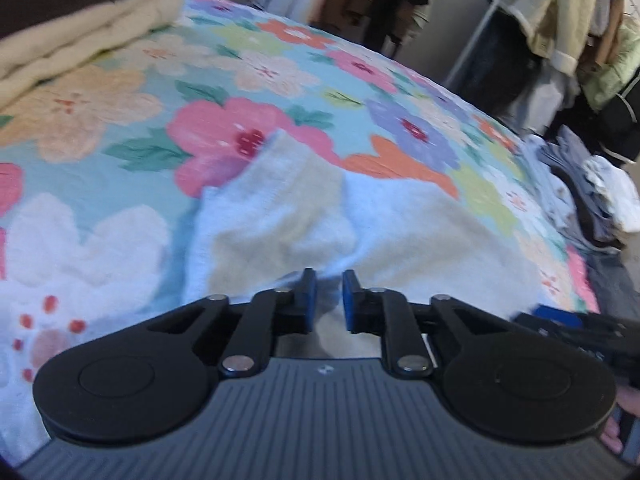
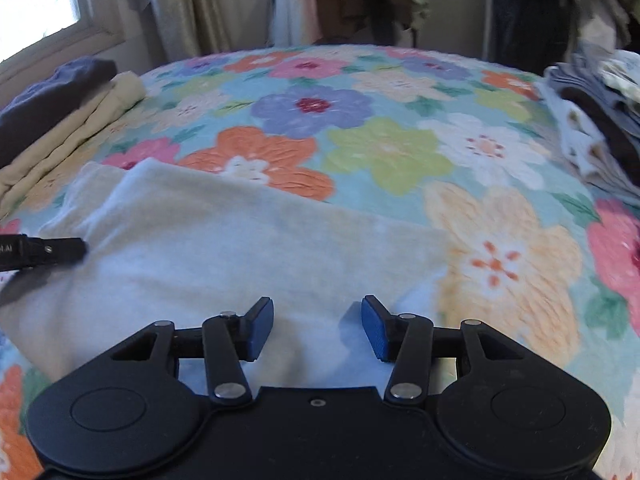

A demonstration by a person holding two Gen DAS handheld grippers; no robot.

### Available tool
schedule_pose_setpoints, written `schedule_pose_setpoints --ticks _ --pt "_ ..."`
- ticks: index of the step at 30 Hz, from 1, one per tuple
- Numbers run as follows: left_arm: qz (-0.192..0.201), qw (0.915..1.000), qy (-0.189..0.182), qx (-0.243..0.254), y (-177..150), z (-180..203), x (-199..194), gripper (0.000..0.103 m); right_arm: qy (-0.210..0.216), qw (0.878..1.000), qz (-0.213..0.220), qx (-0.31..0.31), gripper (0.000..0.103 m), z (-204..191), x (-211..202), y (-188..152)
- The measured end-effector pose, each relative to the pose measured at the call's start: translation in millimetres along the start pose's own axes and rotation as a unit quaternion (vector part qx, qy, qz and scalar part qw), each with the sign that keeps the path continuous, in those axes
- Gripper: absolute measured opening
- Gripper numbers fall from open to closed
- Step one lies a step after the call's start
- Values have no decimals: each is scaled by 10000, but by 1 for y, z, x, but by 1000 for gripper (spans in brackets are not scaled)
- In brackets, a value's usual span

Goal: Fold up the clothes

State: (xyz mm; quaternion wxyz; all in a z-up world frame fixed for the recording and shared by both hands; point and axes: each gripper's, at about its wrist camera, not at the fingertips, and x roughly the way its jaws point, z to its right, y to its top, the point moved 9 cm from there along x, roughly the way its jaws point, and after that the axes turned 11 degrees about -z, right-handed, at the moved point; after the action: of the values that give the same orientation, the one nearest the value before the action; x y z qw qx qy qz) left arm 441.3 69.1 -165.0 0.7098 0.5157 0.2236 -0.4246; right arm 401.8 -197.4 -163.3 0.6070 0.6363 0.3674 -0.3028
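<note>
Right now my left gripper (image 1: 330, 300) sits low over the pale sweater (image 1: 304, 216), its blue pads (image 1: 310, 300) drawn near each other with a narrow gap; a bit of the knit seems to rise between them, though I cannot tell whether they are pinching it. My right gripper (image 2: 317, 330) hangs just above the same sweater (image 2: 224, 248) with its jaws spread wide and nothing between them. The sweater lies on the floral bedspread (image 2: 384, 148), one part of it laid over the rest. The only writing I can find is white lettering on the side of the other tool at the edge of each view, too blurred and cut off to read. Folded cream fabric (image 1: 80, 40) rests at the far left of the bed, and only the right view shows the dark garment (image 2: 52, 92) lying on top of it and the bright window (image 2: 36, 4) behind. A heap of mixed clothes (image 1: 592, 188) sits at the bed's right edge, seen in both views. Only the left view shows a cream jacket (image 1: 560, 12) on a white rack (image 1: 484, 16).
</note>
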Motion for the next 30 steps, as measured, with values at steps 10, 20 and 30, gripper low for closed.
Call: schedule_pose_setpoints --ticks 10,20,30 --pt "82 9974 714 63 8 -21 -11 14 -438 9987 176 -209 59 9 -24 -13" --pt "164 9970 750 12 -23 5 -53 43 -474 9920 189 -1157 67 -14 -45 -58" --pt "-190 9989 -178 395 -51 53 -65 49 1694 9675 -248 1862 80 14 -76 -66"
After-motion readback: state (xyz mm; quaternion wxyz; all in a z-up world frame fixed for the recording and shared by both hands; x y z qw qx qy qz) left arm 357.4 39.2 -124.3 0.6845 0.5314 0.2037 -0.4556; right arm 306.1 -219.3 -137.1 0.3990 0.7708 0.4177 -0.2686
